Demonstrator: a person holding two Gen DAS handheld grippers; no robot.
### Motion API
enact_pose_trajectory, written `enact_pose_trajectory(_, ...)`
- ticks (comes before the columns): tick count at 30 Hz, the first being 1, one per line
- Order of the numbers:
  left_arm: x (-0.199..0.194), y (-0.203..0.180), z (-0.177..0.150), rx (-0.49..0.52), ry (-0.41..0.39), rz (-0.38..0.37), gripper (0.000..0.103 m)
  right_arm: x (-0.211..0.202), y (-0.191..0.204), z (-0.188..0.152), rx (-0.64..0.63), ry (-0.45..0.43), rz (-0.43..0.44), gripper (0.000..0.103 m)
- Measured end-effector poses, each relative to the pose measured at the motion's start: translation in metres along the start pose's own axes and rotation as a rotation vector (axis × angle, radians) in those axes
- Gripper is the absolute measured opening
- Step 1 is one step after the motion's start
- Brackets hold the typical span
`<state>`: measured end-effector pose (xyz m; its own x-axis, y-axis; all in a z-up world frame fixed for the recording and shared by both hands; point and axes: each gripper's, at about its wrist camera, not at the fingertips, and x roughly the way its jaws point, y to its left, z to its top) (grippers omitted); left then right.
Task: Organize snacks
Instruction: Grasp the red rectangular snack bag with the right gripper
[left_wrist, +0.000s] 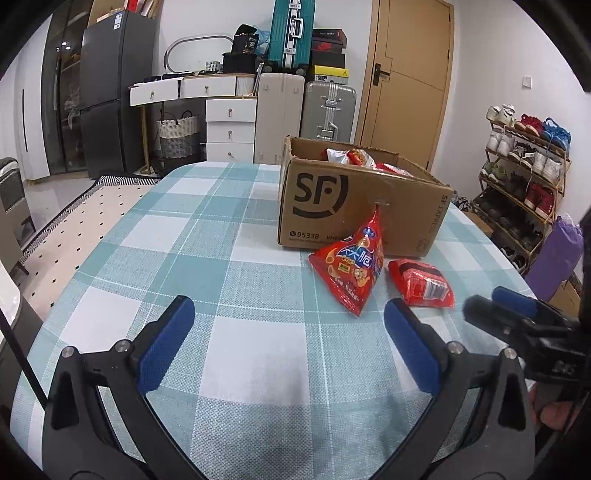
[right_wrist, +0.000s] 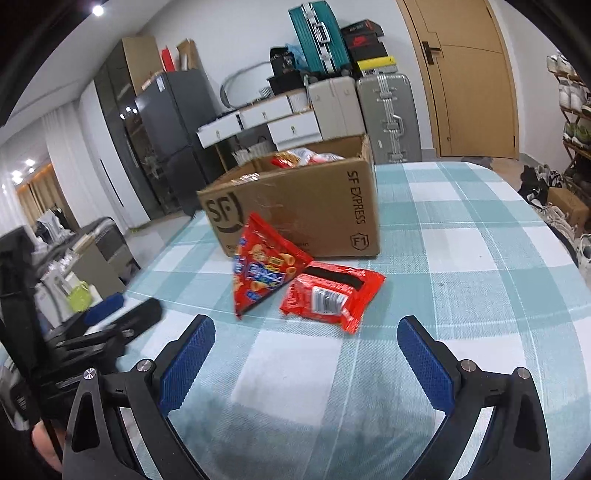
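Note:
A red triangular crisp bag (left_wrist: 352, 264) (right_wrist: 264, 264) leans against the front of an open SF cardboard box (left_wrist: 343, 214) (right_wrist: 303, 206) that holds several snack packs (left_wrist: 354, 157) (right_wrist: 303, 155). Beside the bag a flat red snack packet (left_wrist: 421, 282) (right_wrist: 330, 291) lies on the checked tablecloth. My left gripper (left_wrist: 290, 314) hovers open over the cloth, short of both snacks, with nothing between its blue pads. My right gripper (right_wrist: 306, 334) is also open and empty, just in front of the flat packet. Each gripper shows at the edge of the other's view.
The table (left_wrist: 184, 236) (right_wrist: 461, 229) has a teal and white checked cloth. Beyond it stand suitcases (left_wrist: 327, 110), white drawers (left_wrist: 231, 127), a dark fridge (left_wrist: 110, 92) and a wooden door (left_wrist: 410, 74). A shoe rack (left_wrist: 524, 162) is at the right.

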<state>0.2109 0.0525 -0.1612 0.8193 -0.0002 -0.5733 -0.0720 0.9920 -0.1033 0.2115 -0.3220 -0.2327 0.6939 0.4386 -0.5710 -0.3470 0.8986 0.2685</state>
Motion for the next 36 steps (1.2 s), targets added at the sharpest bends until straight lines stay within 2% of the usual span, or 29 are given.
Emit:
enact_pose_trajectory(5,0.002,-0.006,-0.001,0.031,0.007,0.013,0.102,0.036,-0.002,0.015,-0.008,0.083,-0.020,0.101)
enact_pose_trajectory(15,0.001,-0.001,0.000,0.013,-0.007,0.016,0.102,0.080,0.002,0.033,-0.019,0.153,-0.088,0.100)
enact_pose_trajectory(16,0.000,-0.001,0.000,0.012,-0.006,0.016,0.102,0.084,0.001,0.034,-0.015,0.163,-0.097,0.099)
enact_pose_trajectory(18,0.001,0.000,0.000,0.010,-0.007,0.017,0.102,0.088,-0.001,0.034,-0.004,0.180,-0.105,0.089)
enact_pose_trajectory(19,0.001,0.000,0.000,0.010,-0.007,0.017,0.102,0.092,-0.002,0.034,0.004,0.199,-0.101,0.077)
enact_pose_trajectory(20,0.002,0.000,0.000,0.010,-0.009,0.017,0.102,0.093,-0.004,0.033,0.008,0.207,-0.096,0.076)
enact_pose_trajectory(21,0.001,0.000,0.000,0.010,-0.010,0.018,0.102,0.092,-0.004,0.033,0.010,0.201,-0.095,0.074)
enact_pose_trajectory(23,0.000,0.000,0.000,0.012,-0.010,0.019,0.102,0.092,-0.006,0.034,0.015,0.198,-0.087,0.058)
enact_pose_trajectory(26,0.000,-0.001,-0.001,0.017,-0.014,0.021,0.102,0.089,-0.010,0.033,0.035,0.189,-0.058,0.051)
enact_pose_trajectory(29,-0.002,-0.001,-0.001,0.019,-0.020,0.024,0.102,0.082,-0.013,0.034,0.047,0.159,-0.043,0.049)
enact_pose_trajectory(32,-0.003,-0.001,-0.001,0.020,-0.020,0.031,0.102,0.067,-0.009,0.035,0.030,0.087,-0.043,0.049)
enact_pose_trajectory(36,-0.006,-0.004,-0.002,0.033,-0.043,0.047,0.102,0.042,0.010,0.029,-0.055,-0.003,-0.065,0.049)
